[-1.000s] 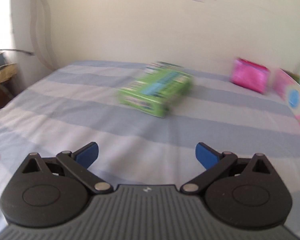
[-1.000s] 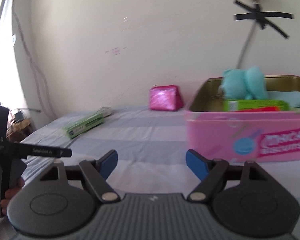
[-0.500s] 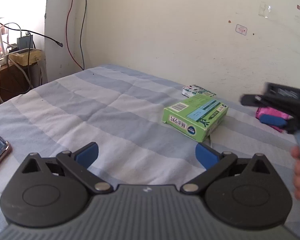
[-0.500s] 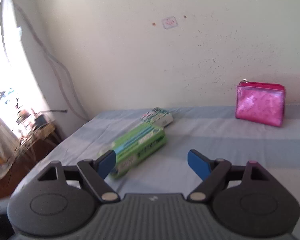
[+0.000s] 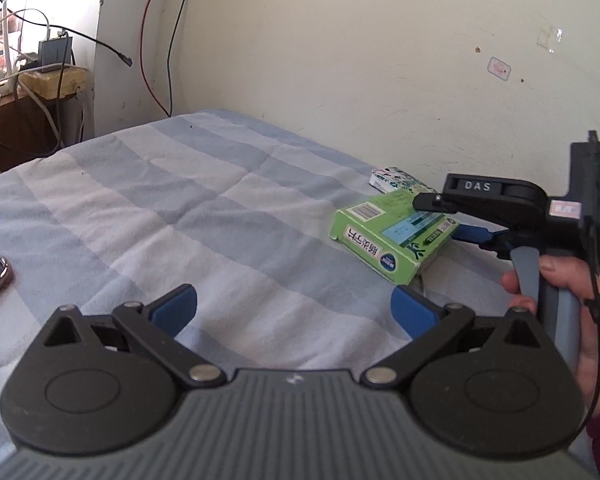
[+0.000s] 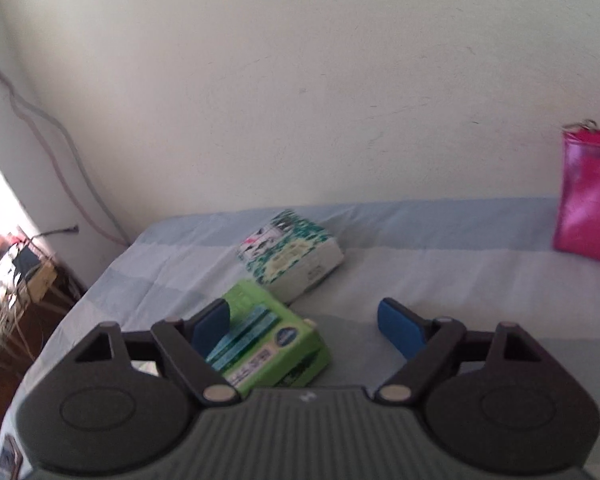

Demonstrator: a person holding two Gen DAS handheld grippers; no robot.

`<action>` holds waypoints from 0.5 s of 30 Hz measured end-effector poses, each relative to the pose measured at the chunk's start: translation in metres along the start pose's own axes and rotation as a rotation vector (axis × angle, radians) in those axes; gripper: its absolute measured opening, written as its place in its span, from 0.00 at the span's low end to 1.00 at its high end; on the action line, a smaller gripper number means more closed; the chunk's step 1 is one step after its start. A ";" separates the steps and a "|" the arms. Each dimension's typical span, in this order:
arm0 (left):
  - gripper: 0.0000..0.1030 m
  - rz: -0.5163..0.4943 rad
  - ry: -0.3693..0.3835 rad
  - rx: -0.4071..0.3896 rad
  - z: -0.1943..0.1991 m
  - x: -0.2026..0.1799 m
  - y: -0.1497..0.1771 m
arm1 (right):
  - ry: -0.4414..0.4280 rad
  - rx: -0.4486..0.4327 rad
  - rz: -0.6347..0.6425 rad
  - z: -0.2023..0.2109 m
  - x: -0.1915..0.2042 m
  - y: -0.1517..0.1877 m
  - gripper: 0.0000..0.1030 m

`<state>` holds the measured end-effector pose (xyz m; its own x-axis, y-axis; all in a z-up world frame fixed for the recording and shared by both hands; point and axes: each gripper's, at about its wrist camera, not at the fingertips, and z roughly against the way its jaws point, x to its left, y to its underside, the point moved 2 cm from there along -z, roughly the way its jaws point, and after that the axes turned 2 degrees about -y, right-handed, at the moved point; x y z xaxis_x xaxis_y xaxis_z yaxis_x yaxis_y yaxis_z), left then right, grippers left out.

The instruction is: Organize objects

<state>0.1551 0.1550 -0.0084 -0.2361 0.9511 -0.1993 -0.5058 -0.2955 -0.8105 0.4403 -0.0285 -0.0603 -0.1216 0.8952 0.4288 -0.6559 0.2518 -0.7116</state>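
- The bed (image 5: 148, 200) with its striped sheet carries everything.
- The green box (image 6: 268, 344) lies flat near the wall, just beside a patterned box (image 6: 292, 256).
- The right gripper (image 6: 304, 328) straddles the green box, its jaws just narrowing but not yet pressing, probably to grasp it.
- The left gripper (image 5: 294, 306) waits open and empty.

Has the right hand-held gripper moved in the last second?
Yes. The right hand-held gripper swung from the pink tin, past the pink pouch, to the green box, jaws closing.

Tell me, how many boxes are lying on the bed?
2. The green box lies between the right gripper's open fingers; the white patterned box lies just behind it, nearer the wall. More may be out of view.
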 end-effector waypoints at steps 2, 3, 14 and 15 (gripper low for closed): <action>1.00 0.013 -0.002 0.002 -0.001 0.002 -0.001 | -0.035 0.007 -0.010 0.005 0.004 0.002 0.53; 1.00 0.018 -0.003 0.002 0.000 0.002 0.000 | -0.038 0.009 -0.004 0.009 0.006 0.005 0.51; 1.00 0.064 -0.001 -0.006 0.001 0.009 -0.001 | -0.196 0.077 0.049 0.068 0.030 0.066 0.45; 1.00 0.063 0.001 -0.011 0.002 0.009 -0.001 | -0.204 0.085 0.064 0.073 0.032 0.071 0.46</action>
<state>0.1522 0.1637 -0.0082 -0.2662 0.9306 -0.2511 -0.4810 -0.3540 -0.8021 0.3351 -0.0088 -0.0566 -0.3072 0.8131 0.4945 -0.7013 0.1578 -0.6952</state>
